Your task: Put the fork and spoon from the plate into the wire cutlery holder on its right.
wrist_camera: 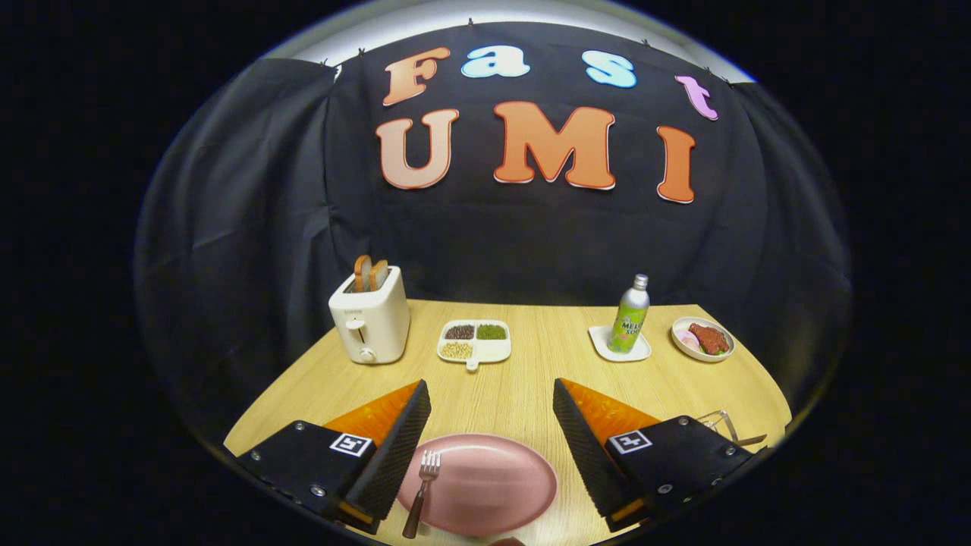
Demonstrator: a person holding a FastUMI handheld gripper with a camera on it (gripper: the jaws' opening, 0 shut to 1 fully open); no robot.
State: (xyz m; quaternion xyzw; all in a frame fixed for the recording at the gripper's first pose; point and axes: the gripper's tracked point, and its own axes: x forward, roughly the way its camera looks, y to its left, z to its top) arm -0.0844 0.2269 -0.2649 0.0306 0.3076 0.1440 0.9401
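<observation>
— What's my gripper (491, 447) doing?
— Fingers spread wide above the pink plate (493, 485); fork (422, 493) lies on its left edge.
— Holder?
— Wire cutlery holder (721, 426) beside the right finger.
— Any writing?
— Green bottle (630, 318) reads "MELON SODA", I think.

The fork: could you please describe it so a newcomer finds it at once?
On the wooden table, find the pink plate between the open gripper fingers. The fork lies on its left rim, tines pointing away: the plate's sole metal utensil with a brown handle.
</observation>
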